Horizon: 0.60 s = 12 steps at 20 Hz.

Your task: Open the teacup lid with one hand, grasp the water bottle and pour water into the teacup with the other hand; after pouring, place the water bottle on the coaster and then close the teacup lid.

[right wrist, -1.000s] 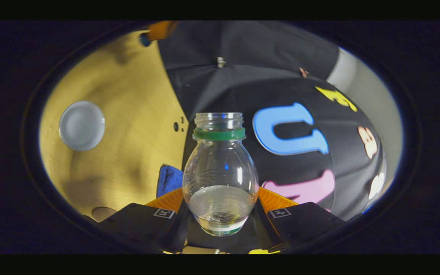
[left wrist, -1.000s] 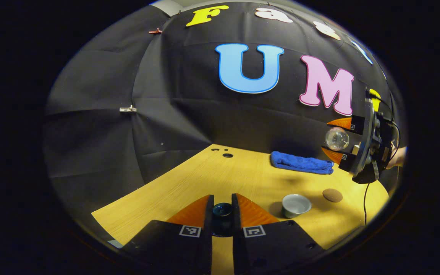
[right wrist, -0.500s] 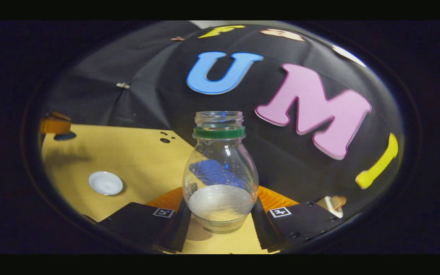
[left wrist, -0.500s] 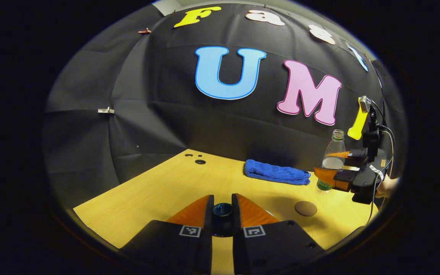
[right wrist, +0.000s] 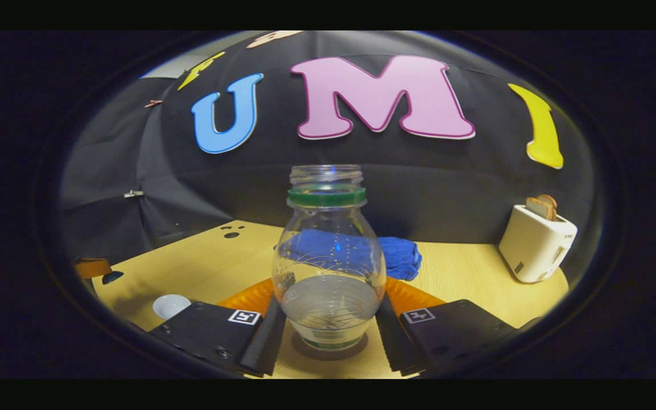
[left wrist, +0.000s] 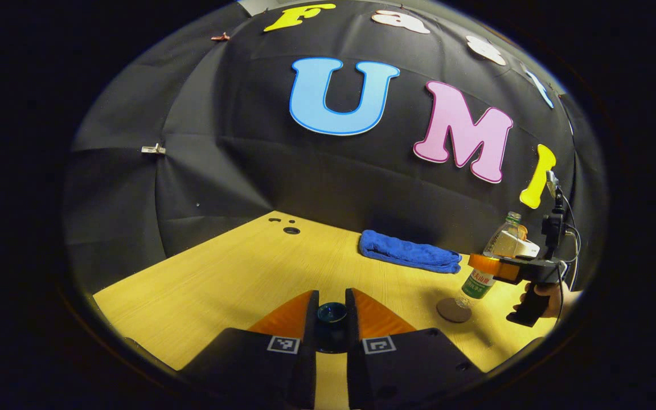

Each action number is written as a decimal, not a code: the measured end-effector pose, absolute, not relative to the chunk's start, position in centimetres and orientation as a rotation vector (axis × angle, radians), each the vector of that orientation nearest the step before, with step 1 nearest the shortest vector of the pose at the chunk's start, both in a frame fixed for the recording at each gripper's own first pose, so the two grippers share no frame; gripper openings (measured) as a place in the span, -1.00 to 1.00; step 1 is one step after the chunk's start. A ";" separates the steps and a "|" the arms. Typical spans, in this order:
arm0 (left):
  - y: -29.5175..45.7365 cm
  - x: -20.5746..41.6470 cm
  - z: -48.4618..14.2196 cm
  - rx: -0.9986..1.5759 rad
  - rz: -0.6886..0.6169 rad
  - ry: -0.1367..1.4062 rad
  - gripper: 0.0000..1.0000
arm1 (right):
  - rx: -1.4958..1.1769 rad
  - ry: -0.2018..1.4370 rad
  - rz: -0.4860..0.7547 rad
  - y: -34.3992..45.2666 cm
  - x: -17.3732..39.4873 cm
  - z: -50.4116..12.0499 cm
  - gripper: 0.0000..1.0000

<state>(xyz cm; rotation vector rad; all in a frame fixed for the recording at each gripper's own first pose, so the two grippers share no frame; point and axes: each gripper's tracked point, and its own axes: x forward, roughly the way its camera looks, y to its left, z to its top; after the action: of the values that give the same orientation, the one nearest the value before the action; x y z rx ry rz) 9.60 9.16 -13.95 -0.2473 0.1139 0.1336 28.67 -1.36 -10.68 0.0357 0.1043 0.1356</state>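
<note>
1. Right gripper (right wrist: pixel 328 333) is clamping both fingers on the water bottle (right wrist: pixel 328 267), which is standing on the coaster (left wrist: pixel 454 310).
2. Left gripper (left wrist: pixel 331 319) is pinching the teacup lid (left wrist: pixel 332 312), held above the table (left wrist: pixel 237 285).
3. Teacup (right wrist: pixel 170 305) is sitting uncovered at left.

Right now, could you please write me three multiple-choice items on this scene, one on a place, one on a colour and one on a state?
1. Where is the bottle?
A. over the coaster
B. on the towel
C. inside the teacup

2. What colour is the towel?
A. red
B. blue
C. white

3. What is the left gripper doing?
A. open and empty
B. shut on the bottle
C. shut on the lid

Answers: 1 A, the bottle's base meets the brown coaster in the left gripper view; 2 B, the folded towel by the wall is blue; 3 C, both fingers press the dark lid knob between them.
</note>
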 end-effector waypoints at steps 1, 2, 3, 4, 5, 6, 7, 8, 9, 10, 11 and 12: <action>9.1 9.7 -14.1 -0.248 0.134 0.118 -0.55 | 0.031 0.106 0.126 -1.7 28.8 -11.2 0.50; 9.1 9.7 -14.3 -0.245 0.134 0.120 -0.55 | 0.024 0.106 0.123 -1.8 28.9 -11.6 0.50; 9.2 9.8 -14.2 -0.239 0.133 0.120 -0.48 | 0.013 0.107 0.124 -1.6 29.1 -11.9 0.51; 9.1 9.8 -14.3 -0.233 0.131 0.120 -0.55 | -0.003 0.113 0.121 -1.5 29.2 -12.3 0.52; 9.1 10.0 -14.3 -0.230 0.128 0.121 -0.48 | -0.017 0.119 0.123 -1.4 29.1 -12.7 0.55; 9.0 10.2 -14.2 -0.230 0.125 0.120 -0.48 | -0.028 0.124 0.124 -1.3 29.0 -12.9 0.55; 8.8 10.3 -14.2 -0.229 0.123 0.118 -0.48 | -0.034 0.113 0.120 -1.4 29.2 -12.7 0.58; 8.6 10.3 -14.2 -0.229 0.120 0.116 -0.55 | -0.038 0.113 0.116 -1.6 29.2 -12.8 0.59; 8.5 10.3 -14.1 -0.229 0.118 0.116 -0.48 | -0.037 0.121 0.116 -1.6 29.1 -13.0 0.60; 8.3 10.4 -14.2 -0.231 0.116 0.116 -0.55 | -0.029 0.134 0.114 -1.8 28.9 -13.3 0.62; 8.1 10.4 -14.1 -0.234 0.114 0.115 -0.48 | -0.020 0.141 0.114 -1.9 28.9 -13.5 0.63; 7.9 10.3 -14.1 -0.233 0.112 0.115 -0.55 | -0.015 0.145 0.112 -1.9 28.8 -13.5 0.65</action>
<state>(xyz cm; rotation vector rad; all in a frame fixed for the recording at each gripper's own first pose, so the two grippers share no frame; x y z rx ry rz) 10.35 7.87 -14.09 -0.2334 0.1147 0.1118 28.83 -1.92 -13.54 -0.0152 0.1453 0.1121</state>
